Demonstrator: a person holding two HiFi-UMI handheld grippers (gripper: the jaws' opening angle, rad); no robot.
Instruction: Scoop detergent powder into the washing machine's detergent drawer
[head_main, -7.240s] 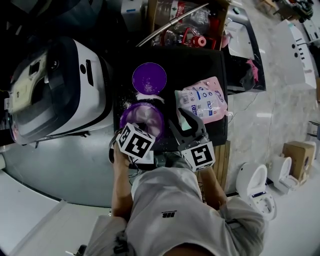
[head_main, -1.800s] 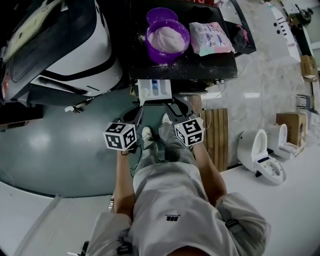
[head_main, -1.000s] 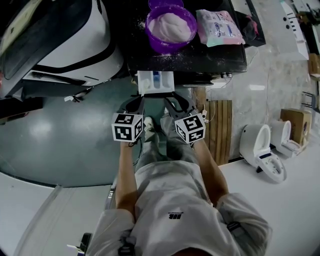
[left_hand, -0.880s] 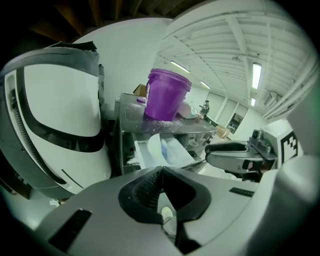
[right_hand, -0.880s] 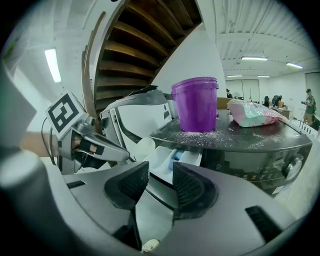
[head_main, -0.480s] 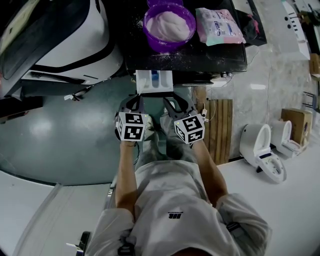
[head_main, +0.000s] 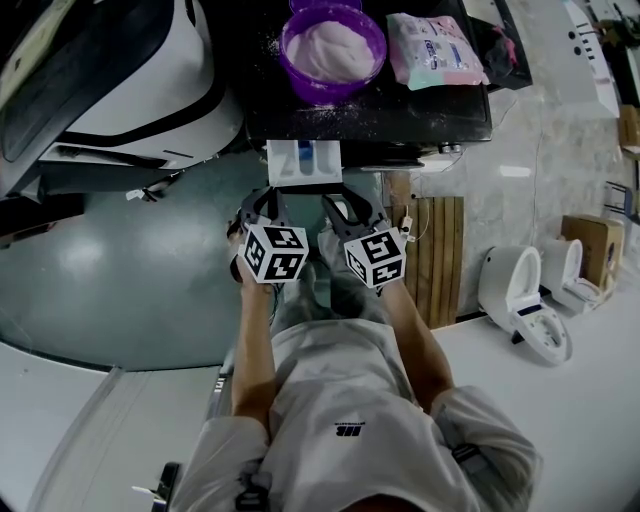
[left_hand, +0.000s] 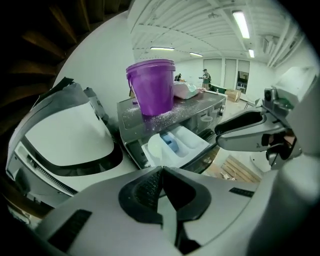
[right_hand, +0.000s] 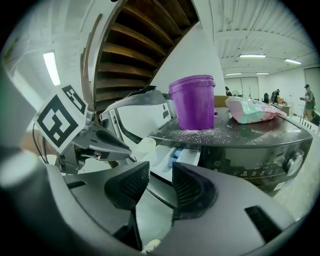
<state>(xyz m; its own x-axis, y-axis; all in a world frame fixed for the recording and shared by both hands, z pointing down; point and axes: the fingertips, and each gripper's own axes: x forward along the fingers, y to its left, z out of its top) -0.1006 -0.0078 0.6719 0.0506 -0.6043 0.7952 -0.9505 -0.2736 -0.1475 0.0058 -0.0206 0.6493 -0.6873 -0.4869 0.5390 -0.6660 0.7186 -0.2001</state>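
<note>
Grey floor (head_main: 120, 270), detergent drawer (head_main: 303, 160) jutting past machine (head_main: 400, 112) edge

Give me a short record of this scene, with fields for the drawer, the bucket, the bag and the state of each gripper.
drawer: pulled out of the washer front, below the bucket
bucket: purple, upright on the washer top, holds white powder
bag: lying on the washer top, right of the bucket
left gripper: shut, empty, in front of the drawer
right gripper: open, nothing between its jaws, in front of the drawer
</note>
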